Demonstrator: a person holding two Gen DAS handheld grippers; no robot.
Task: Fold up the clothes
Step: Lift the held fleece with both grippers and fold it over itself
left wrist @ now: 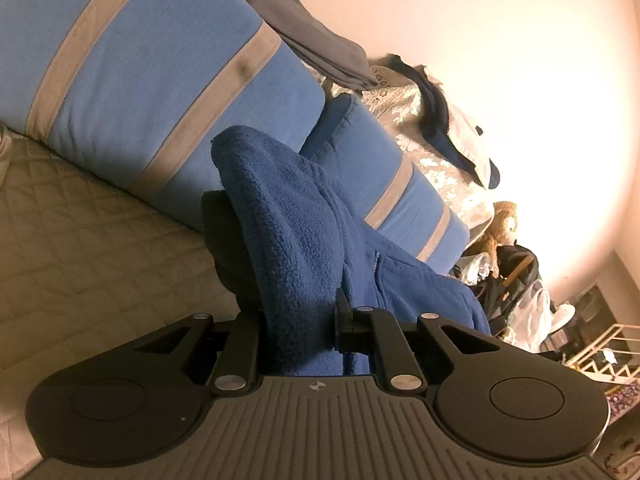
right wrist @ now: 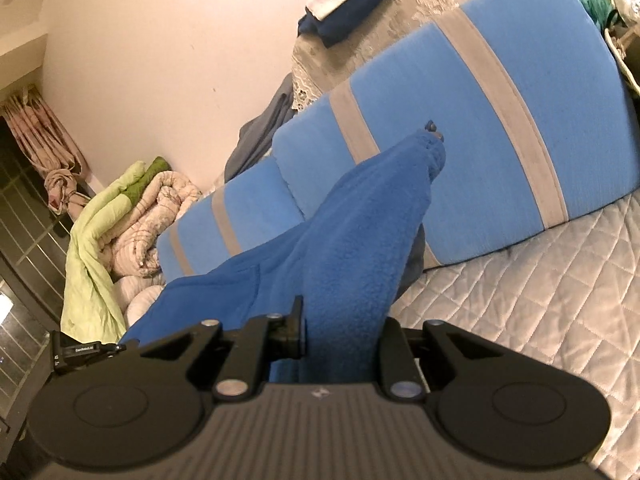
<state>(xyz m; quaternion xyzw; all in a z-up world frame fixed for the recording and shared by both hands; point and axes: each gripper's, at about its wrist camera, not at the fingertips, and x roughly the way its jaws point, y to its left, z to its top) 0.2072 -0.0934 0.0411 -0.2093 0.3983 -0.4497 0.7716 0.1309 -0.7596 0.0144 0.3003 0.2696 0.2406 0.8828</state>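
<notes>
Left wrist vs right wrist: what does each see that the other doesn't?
Only the left wrist view shows the folded grey garment on top of the striped cushions, a stuffed toy and a white rack at far right.

Only the right wrist view shows the green and beige bedding pile, the tied pink curtain and a teal cloth.

Both show the blue fleece pinched in the view's own gripper, left gripper and right gripper, plus the blue grey-striped cushions and quilted mattress.

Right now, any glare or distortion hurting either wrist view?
Left wrist: wall blown out at right, warm cast, fisheye bends the striped cushion. Right wrist: evener light, blue fleece texture sharp, corners vignetted.
</notes>
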